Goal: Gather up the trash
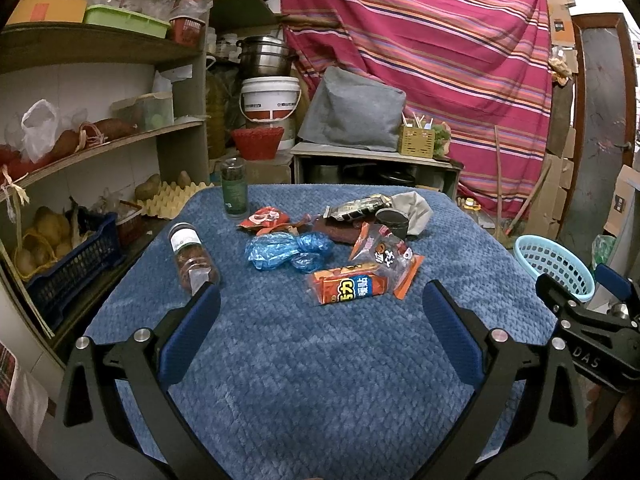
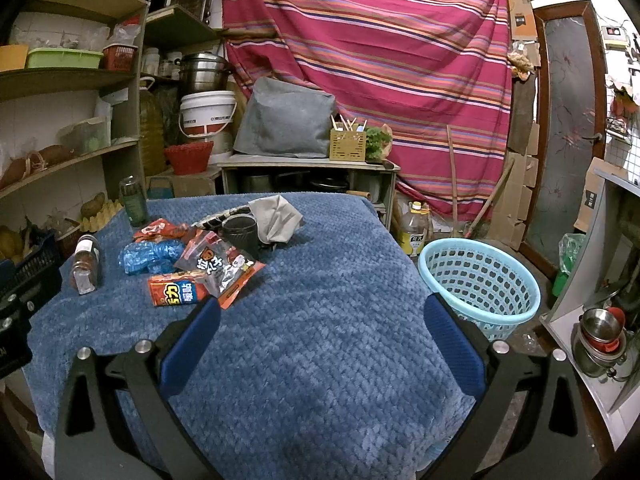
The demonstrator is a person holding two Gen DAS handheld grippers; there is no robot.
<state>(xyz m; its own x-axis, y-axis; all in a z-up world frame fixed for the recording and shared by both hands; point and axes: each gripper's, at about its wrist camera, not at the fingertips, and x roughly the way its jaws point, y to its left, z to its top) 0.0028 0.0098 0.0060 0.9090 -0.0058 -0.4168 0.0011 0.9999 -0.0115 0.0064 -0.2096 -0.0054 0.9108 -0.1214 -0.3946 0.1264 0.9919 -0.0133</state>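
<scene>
Trash lies on the blue-covered table [image 1: 304, 380]: an orange snack packet [image 1: 346, 286], a clear orange-edged wrapper [image 1: 384, 254], crumpled blue plastic [image 1: 284, 252], a red wrapper [image 1: 264, 218], a dark packet [image 1: 356, 204]. They also show in the right wrist view: orange packet [image 2: 176, 288], clear wrapper [image 2: 220, 266], blue plastic [image 2: 150, 256]. A light blue basket [image 2: 480, 284] stands on the floor right of the table. My left gripper [image 1: 320, 304] is open and empty, just short of the orange packet. My right gripper [image 2: 320, 312] is open and empty over the table's right half.
A spice jar [image 1: 192, 256] lies on its side at the left, a green bottle [image 1: 234, 188] stands at the back, and a dark cup [image 1: 392, 222] and grey cloth [image 1: 414, 204] sit behind the trash. Shelves [image 1: 100, 140] line the left. The right gripper's body [image 1: 592, 332] is at the right edge.
</scene>
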